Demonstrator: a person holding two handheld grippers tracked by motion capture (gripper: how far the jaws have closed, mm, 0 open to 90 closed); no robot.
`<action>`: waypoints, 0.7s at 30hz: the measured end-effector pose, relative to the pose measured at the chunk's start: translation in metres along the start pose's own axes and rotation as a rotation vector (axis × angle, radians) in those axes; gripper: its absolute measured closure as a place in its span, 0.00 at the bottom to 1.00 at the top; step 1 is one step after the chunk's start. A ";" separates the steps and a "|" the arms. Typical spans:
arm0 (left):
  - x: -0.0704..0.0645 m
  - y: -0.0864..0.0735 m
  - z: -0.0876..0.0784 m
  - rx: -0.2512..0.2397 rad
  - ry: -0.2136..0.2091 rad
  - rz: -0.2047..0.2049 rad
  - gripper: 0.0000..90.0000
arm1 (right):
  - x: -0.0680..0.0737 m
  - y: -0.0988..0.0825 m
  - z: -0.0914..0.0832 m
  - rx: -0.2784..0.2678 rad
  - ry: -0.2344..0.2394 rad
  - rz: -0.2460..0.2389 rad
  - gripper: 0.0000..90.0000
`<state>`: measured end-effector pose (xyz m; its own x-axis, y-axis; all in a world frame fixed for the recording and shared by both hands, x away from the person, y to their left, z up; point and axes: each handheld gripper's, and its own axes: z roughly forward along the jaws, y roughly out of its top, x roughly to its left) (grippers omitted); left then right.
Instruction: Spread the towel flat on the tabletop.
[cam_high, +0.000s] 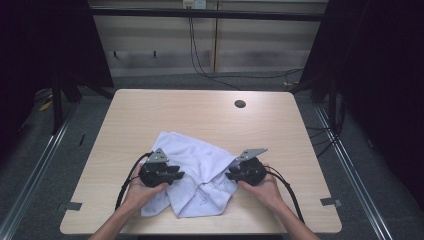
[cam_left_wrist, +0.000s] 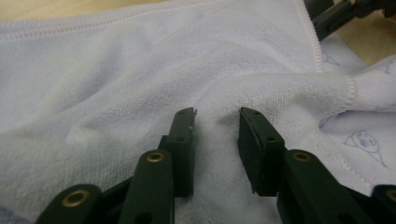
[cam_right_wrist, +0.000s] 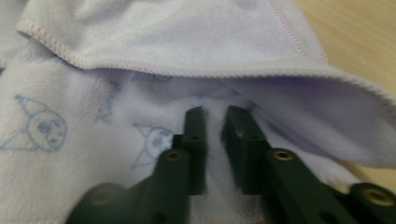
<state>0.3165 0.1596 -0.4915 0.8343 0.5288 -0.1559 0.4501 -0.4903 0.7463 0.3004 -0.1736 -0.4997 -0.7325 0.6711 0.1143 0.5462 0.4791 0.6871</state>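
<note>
Two part-open grippers (cam_high: 176, 175) (cam_high: 229, 175) on towel (cam_high: 200, 165)

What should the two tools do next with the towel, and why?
Probably close the right tool on the towel fold. Its jaws straddle a small ridge of cloth with a narrow gap, under a folded-over flap; the left tool sits open on flat cloth.

Bare-armed person's hands are working black two-jaw grippers, left gripper (cam_high: 176, 174) and right gripper (cam_high: 231, 175), showing brass rivets, grey triangular plates, trailing black cables.
</note>
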 end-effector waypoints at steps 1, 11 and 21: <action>-0.003 -0.004 -0.003 0.015 -0.024 0.002 0.80 | 0.001 -0.007 -0.006 0.008 0.037 0.019 0.96; -0.029 0.015 -0.013 -0.046 -0.135 -0.002 0.76 | 0.030 -0.025 -0.024 0.049 0.133 0.014 0.98; -0.052 0.040 0.056 0.113 -0.216 0.052 0.32 | 0.020 -0.019 -0.020 0.018 0.119 0.046 0.98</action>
<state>0.3092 0.0731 -0.4897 0.9005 0.3465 -0.2627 0.4273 -0.5935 0.6820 0.2673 -0.1807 -0.4963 -0.7491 0.6210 0.2305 0.5867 0.4605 0.6661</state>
